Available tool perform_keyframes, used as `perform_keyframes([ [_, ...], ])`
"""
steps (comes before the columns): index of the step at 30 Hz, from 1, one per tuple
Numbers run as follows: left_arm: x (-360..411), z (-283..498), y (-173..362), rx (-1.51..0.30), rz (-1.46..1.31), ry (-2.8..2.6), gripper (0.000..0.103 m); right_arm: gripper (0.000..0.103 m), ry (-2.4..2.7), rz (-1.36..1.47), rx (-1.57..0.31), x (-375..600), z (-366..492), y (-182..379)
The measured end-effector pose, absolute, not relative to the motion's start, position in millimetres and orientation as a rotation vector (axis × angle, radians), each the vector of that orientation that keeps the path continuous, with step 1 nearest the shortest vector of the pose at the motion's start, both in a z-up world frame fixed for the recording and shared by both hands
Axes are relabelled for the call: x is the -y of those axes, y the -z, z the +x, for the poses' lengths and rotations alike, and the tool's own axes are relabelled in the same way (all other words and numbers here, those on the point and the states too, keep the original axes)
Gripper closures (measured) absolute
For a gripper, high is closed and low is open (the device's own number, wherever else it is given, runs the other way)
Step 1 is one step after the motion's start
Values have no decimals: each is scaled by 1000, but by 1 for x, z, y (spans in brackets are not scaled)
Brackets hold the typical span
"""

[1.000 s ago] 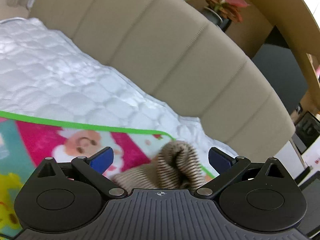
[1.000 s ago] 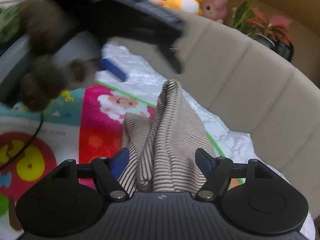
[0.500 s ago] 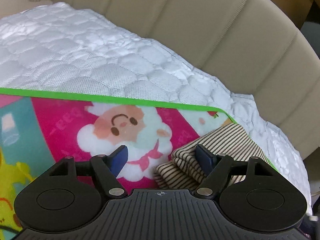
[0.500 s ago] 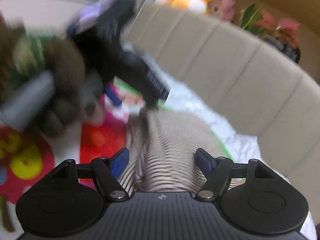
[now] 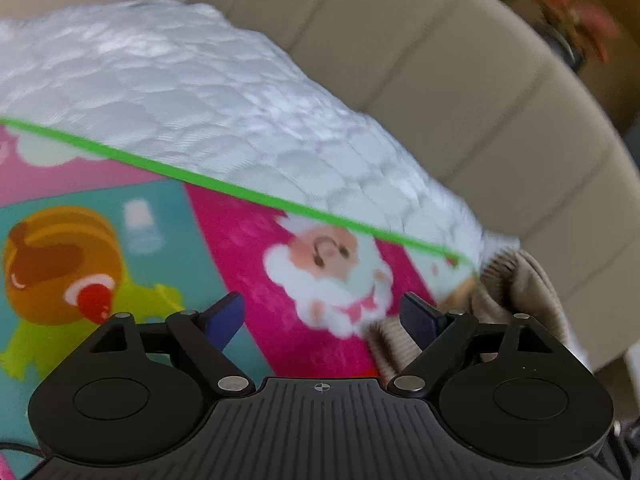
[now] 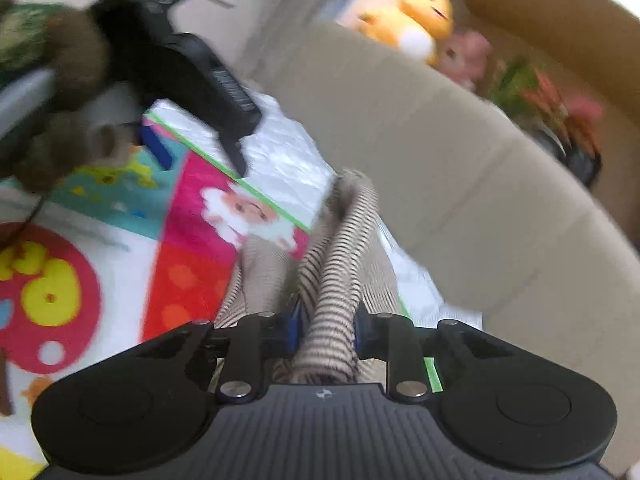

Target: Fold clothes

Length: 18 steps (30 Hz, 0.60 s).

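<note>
Closing on a bunched fold of the striped garment, our right gripper has its pads pressed on the cloth. Our left gripper is opening, with only the colourful play mat between its jaws; the garment lies just beside its right finger, at the mat's corner near the white quilted cover and the beige headboard.

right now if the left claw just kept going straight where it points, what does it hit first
Most likely the colourful play mat, about at the Santa picture. Nothing lies between the opening left claw and it; the striped garment sits off to the side.
</note>
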<state>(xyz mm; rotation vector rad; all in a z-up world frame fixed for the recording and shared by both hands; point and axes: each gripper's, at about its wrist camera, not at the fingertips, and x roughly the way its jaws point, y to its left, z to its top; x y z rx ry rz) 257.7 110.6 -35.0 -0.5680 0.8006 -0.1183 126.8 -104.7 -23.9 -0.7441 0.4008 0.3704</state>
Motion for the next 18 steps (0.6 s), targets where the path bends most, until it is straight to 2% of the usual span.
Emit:
perform_keyframes([
  [4, -123, 254, 18, -742, -601, 152, 8, 80, -442, -909, -441, 71, 106, 57],
  [6, -119, 252, 12, -730, -605, 223, 6, 80, -430, -975, -395, 58, 92, 73],
  [13, -80, 259, 28, -811, -440, 329, 6, 77, -496, -1085, -354, 31, 75, 82],
  [14, -76, 261, 35, -828, -400, 307, 6, 73, -502, -1066, -361, 32, 76, 80],
  [18, -76, 269, 53, -871, -341, 265, 5, 43, -547, -921, -396, 43, 81, 62],
])
